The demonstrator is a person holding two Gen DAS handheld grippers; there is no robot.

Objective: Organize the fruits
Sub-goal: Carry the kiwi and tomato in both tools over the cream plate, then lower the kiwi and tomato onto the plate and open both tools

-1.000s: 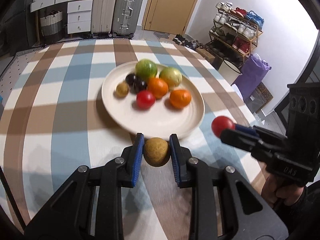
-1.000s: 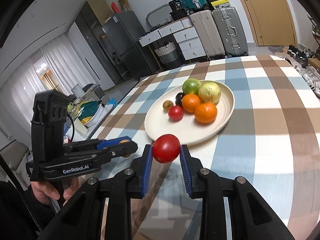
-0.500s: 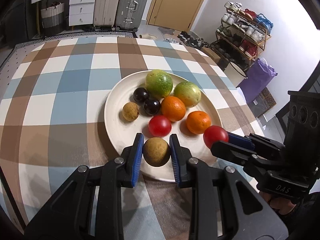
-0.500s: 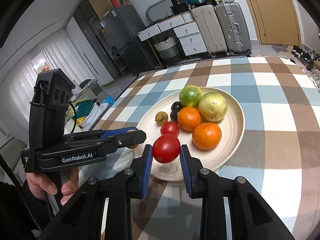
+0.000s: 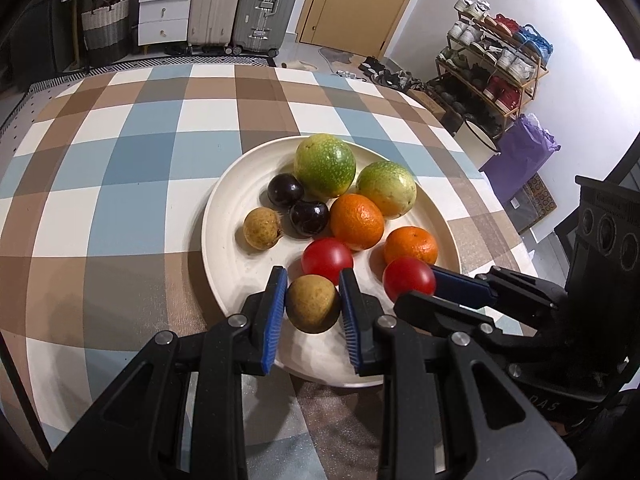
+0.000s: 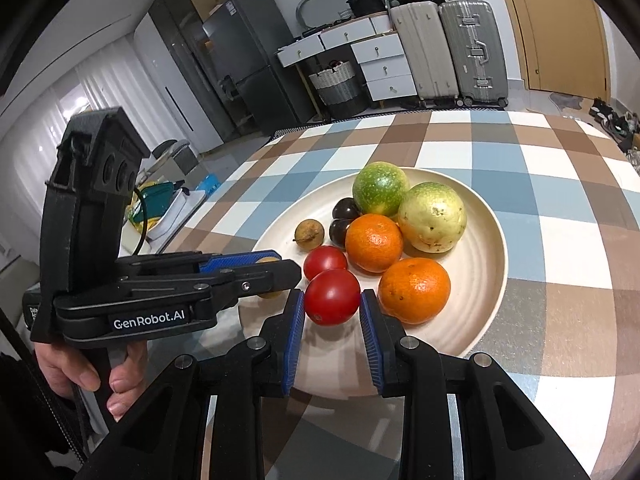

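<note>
While both held fruits hang over the near rim of the cream plate (image 5: 224, 216), the coming release looks to turn on the bare patch of plate straight beneath them. Left gripper (image 5: 313, 307): blue ribbed pads closed on a brown longan (image 5: 313, 309), round, matt, rough-skinned; it sits just nearer than the red tomato (image 5: 327, 261) lying on the plate. Right gripper (image 6: 331, 309): pads close about a second tomato (image 6: 331, 297), glossy, smooth, near-spherical; left pad touching, a thin gap shows at the right pad, so the grip appears to be slackening, though whether the fruit already rests on the plate cannot be told. This tomato lies just beside the near orange (image 6: 414, 290) and nearest of all to the plate's near rim. Neither fruit has a long axis; approach direction is indifferent. Plate contents, from far side to near: two mottled green-yellow passion-type fruits (image 5: 325, 165), two dark glossy plums (image 5: 285, 189), a second longan (image 5: 262, 228) toward the plate's left edge, two dimpled oranges (image 5: 357, 221). Plate: ridged, shallow, on a checked blue-brown-white cloth (image 5: 120, 152). Judgement: placing nearly done; round fruit may roll on release
</note>
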